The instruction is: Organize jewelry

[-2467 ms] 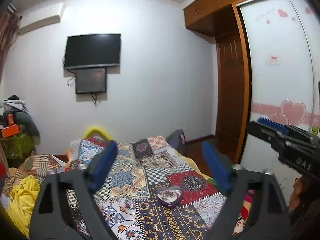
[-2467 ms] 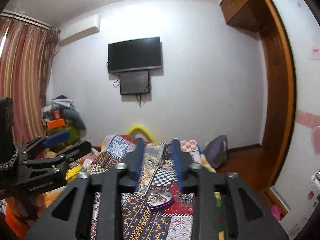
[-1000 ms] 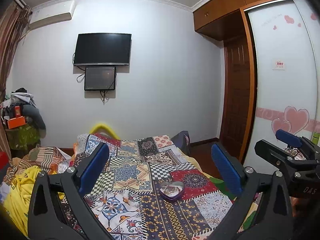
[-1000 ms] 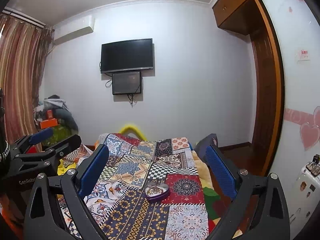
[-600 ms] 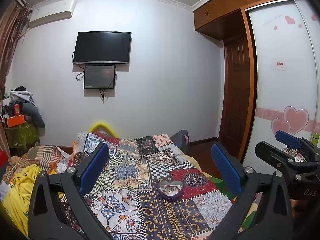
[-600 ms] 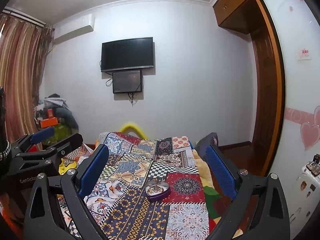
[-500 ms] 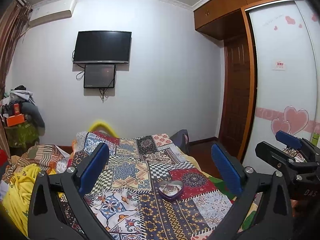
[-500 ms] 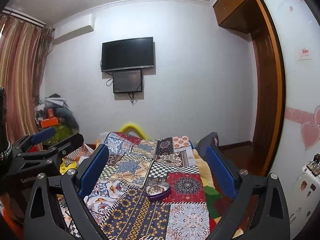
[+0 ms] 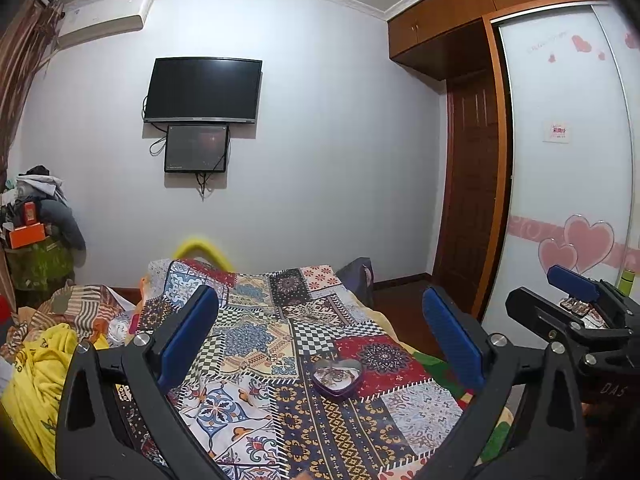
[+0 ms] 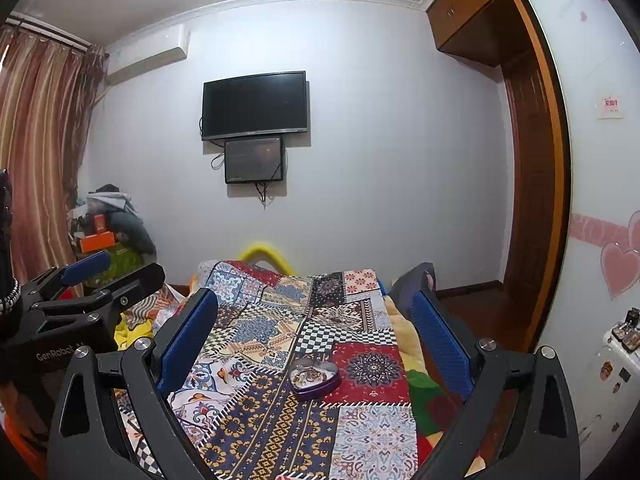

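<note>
A purple heart-shaped tin (image 9: 337,377) with jewelry inside lies open on the patchwork bedspread (image 9: 256,344); it also shows in the right wrist view (image 10: 315,375). My left gripper (image 9: 320,336) is open and empty, held above the bed some way short of the tin. My right gripper (image 10: 316,332) is open and empty, likewise short of the tin. The right gripper appears at the right edge of the left wrist view (image 9: 576,312), and the left gripper at the left edge of the right wrist view (image 10: 88,292).
Yellow and striped clothes (image 9: 44,360) are heaped left of the bed. A wardrobe with heart stickers (image 9: 572,216) and a wooden door (image 9: 472,216) stand to the right. A TV (image 9: 202,90) hangs on the far wall. Small items sit on a white surface (image 10: 624,332) at right.
The right gripper has opened wide from nearly shut. Both views have steadied, with the tin now a little lower in the frames; little has moved in the last half second.
</note>
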`<state>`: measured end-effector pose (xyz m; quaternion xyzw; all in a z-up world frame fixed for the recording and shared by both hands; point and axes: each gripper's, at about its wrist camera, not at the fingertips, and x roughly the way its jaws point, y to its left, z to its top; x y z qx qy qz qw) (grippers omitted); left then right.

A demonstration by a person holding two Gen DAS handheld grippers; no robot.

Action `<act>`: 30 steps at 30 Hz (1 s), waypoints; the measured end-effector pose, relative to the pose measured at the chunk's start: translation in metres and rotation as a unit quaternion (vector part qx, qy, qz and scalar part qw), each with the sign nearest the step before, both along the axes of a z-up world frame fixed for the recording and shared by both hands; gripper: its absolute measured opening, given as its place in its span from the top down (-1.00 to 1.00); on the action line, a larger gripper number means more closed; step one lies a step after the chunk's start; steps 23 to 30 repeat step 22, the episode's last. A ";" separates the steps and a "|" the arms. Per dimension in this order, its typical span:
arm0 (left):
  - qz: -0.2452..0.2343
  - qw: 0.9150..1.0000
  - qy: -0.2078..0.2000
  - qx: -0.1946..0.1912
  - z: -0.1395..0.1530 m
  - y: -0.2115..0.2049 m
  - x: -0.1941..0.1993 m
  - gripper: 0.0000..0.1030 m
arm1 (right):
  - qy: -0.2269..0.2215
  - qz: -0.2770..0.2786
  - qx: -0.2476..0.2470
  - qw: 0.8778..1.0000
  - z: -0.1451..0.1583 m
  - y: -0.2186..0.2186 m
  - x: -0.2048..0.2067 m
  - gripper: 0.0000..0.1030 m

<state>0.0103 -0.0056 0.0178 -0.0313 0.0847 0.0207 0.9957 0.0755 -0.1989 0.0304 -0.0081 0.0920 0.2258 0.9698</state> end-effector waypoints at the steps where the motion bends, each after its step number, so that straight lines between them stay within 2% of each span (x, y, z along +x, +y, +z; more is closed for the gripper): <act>1: 0.000 1.000 0.001 0.000 0.000 0.000 0.001 -0.99 | 0.001 0.000 0.000 1.000 0.000 0.000 0.000 -0.88; 30: -0.002 1.000 0.009 -0.001 -0.004 0.001 0.009 -0.99 | 0.010 -0.002 0.000 1.000 -0.002 -0.001 0.009 -0.88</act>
